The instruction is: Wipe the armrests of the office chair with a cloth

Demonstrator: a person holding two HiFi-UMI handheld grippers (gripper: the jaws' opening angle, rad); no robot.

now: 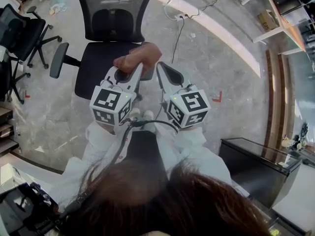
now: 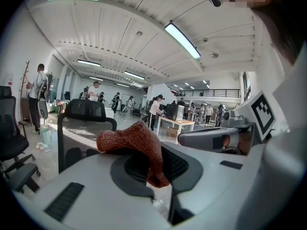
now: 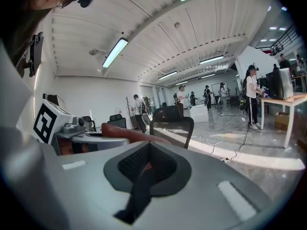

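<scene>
A black mesh office chair stands ahead of me, its left armrest sticking out to the side. My left gripper is shut on a red-brown knitted cloth, held over the seat's right edge, where the right armrest is mostly hidden. In the left gripper view the cloth drapes over the left gripper. My right gripper sits just right of it, shut and holding nothing. The right gripper view shows the right gripper with jaws together, the cloth to its left and the chair's back beyond.
Other black chairs stand at the left. A power strip with a cable lies on the floor behind the chair. A dark glass-topped cabinet is at the lower right, desks at the top right. People stand far off.
</scene>
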